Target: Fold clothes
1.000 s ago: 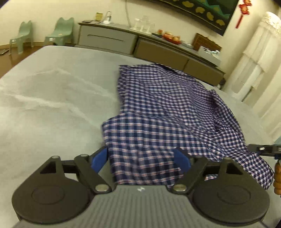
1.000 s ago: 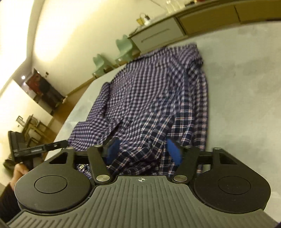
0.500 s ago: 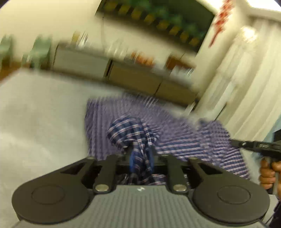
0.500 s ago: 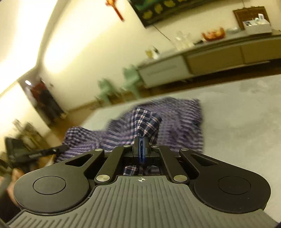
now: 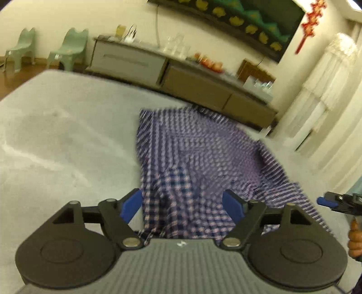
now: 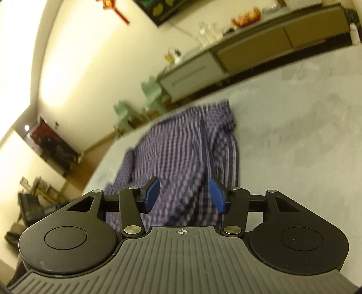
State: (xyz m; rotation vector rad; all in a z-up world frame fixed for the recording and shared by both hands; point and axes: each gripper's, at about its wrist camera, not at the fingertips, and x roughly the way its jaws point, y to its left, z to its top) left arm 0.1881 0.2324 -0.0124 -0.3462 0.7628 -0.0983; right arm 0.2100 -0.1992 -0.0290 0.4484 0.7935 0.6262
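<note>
On grey bed, checked shirt spread out, left tool and right tool both spread, empty

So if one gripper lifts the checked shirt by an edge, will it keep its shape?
Probably not. The checked shirt lies rumpled in soft folds on the grey surface, so it would likely droop and hang. It looks thin, probably light.

- A long low sideboard stands against the wall far ahead of the gripper, with grey and brown fronts.
- Glassware and a dish of fruit sit on its top.
- Two pale green plastic chairs stand to the far left.
- A dark green painting hangs above.
- A red knot ornament hangs upper right.
- White curtains hang on the right.
</note>
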